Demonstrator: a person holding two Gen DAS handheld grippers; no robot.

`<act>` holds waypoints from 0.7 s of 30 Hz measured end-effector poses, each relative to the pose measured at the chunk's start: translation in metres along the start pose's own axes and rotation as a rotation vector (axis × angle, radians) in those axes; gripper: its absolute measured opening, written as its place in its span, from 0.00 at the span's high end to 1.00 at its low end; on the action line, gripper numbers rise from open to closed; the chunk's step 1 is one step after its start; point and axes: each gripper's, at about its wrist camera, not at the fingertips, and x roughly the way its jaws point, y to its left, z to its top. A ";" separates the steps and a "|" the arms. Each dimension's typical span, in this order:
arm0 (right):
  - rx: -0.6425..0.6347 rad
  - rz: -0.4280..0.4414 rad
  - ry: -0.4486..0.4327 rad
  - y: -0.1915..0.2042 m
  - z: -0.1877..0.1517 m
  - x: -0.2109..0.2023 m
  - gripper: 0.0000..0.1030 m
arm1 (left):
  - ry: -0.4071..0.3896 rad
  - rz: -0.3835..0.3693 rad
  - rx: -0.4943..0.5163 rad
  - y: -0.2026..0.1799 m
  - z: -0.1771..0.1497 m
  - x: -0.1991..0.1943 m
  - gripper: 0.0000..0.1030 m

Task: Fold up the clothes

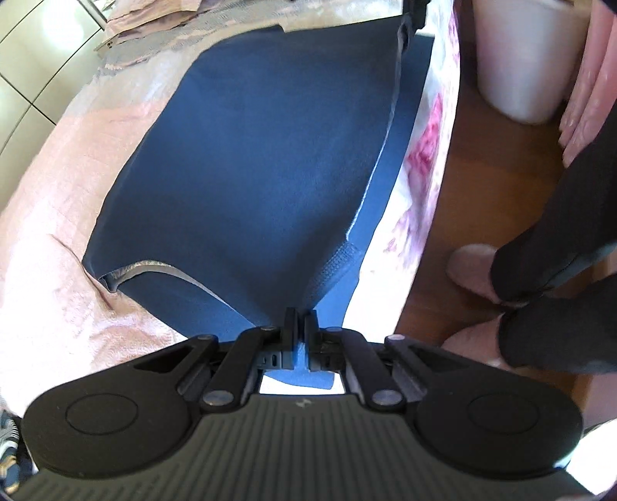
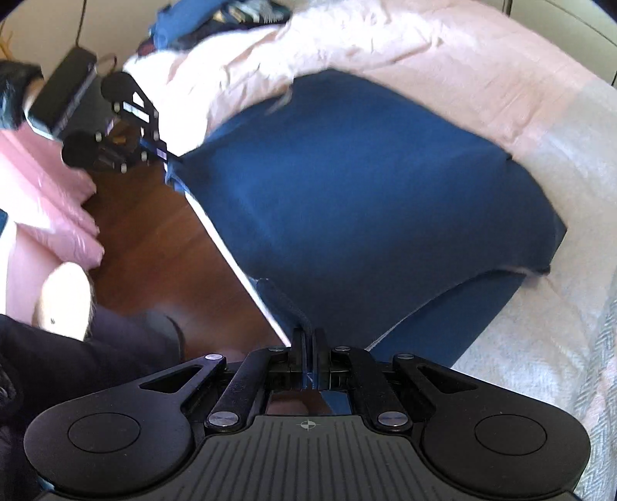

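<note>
A blue garment lies spread over the bed, folded over on itself, with its near edge hanging toward me. My left gripper is shut on that near edge beside a ribbed cuff. My right gripper is shut on another corner of the blue garment, next to a dark ribbed band. In the right wrist view the left gripper shows at the upper left, holding the far corner of the same edge. The right gripper's tip shows at the top of the left wrist view, pinching the cloth.
A pink bedspread covers the bed, with a white-grey blanket and more clothes at its far end. Wooden floor runs beside the bed. The person's dark trousers and bare feet stand there. A white bin stands nearby.
</note>
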 end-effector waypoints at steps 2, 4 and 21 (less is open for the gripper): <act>-0.019 -0.009 0.051 0.002 -0.002 0.012 0.99 | 0.050 -0.007 0.008 -0.007 -0.003 0.008 0.93; -0.039 -0.019 0.100 0.004 -0.005 0.022 0.99 | 0.089 -0.030 0.027 -0.011 -0.010 0.008 0.92; 0.382 0.044 -0.156 -0.032 0.023 0.025 0.41 | -0.032 -0.026 -0.507 0.063 0.004 0.015 0.88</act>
